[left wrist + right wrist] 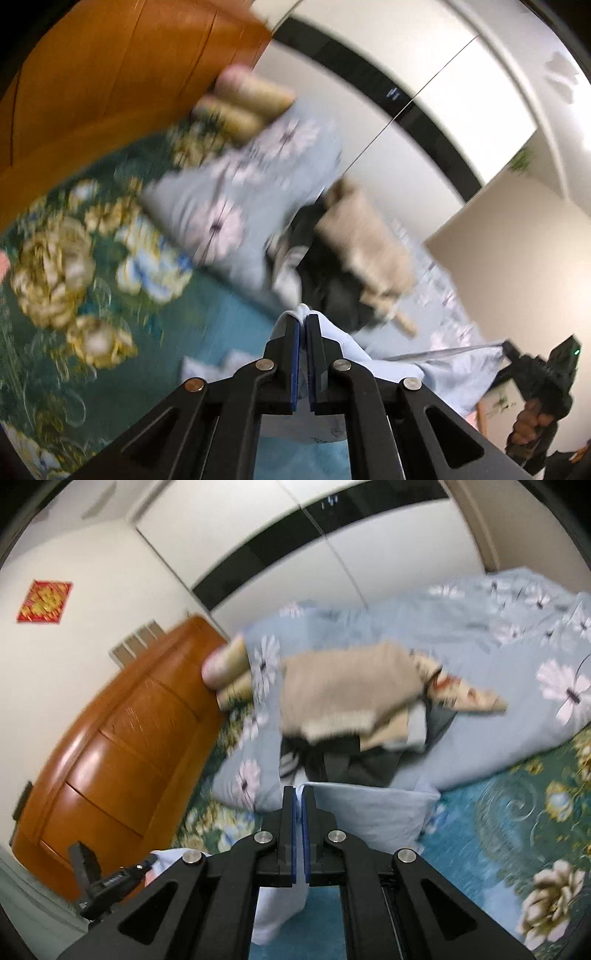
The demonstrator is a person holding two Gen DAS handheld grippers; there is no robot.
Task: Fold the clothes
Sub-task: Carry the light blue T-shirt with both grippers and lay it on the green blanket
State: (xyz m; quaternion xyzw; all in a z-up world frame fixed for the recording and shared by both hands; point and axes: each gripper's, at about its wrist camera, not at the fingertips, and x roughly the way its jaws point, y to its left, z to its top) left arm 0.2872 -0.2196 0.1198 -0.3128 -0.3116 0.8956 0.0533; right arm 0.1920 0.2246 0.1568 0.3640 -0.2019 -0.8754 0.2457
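Observation:
A light blue garment (443, 369) hangs stretched between my two grippers above the bed. My left gripper (303, 317) is shut on one of its edges. My right gripper (298, 790) is shut on another edge of the same garment (373, 812), which folds down to the right of the jaws. The right gripper also shows in the left wrist view (532, 373) at the far right, held by a hand. The left gripper shows at the lower left of the right wrist view (110, 882).
A pile of clothes, beige (343, 686) over dark ones (332, 764), lies on a pale blue flowered quilt (498, 657). The bed has a green flowered sheet (74, 258). An orange wooden headboard (110, 757) and rolled pillows (225, 668) stand behind.

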